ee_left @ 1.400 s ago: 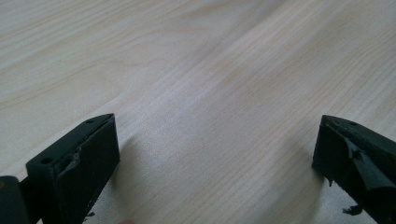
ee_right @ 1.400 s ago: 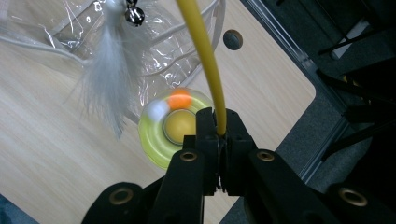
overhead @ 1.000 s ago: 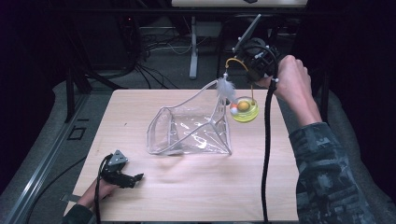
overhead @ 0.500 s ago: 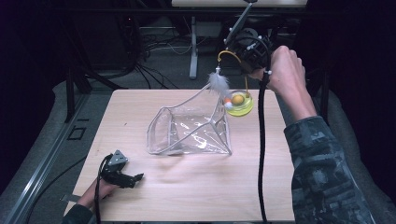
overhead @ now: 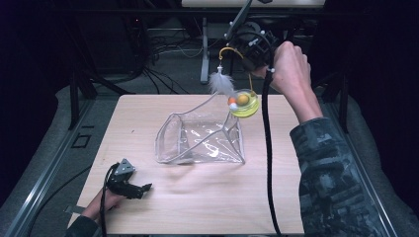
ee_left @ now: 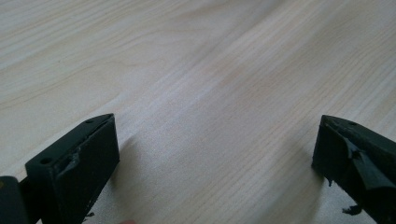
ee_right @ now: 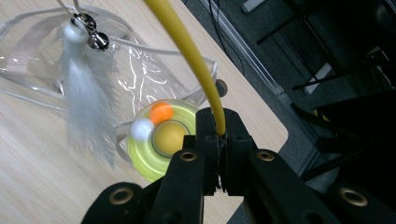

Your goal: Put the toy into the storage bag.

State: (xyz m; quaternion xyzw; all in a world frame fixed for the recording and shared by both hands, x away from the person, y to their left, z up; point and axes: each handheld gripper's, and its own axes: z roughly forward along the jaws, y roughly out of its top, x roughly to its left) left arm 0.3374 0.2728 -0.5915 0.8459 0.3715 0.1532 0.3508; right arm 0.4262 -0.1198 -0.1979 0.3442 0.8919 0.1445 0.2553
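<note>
Where cables [overhead: 163, 47] trail, wooden table [overhead: 148, 113], dark room

The left gripper [ee_left: 215, 168] points down at a slant onto the pale wooden table [ee_left: 210, 79], its two black jaws standing wide apart with bare wood grain between them. The pads [ee_left: 88, 161] look worn, with ragged edges. Each jaw casts a soft shadow onto the wood just beside it.

camouflage sleeve [overhead: 331, 163], black hand-held gripper [overhead: 129, 188], black cable [overhead: 267, 148]
</note>
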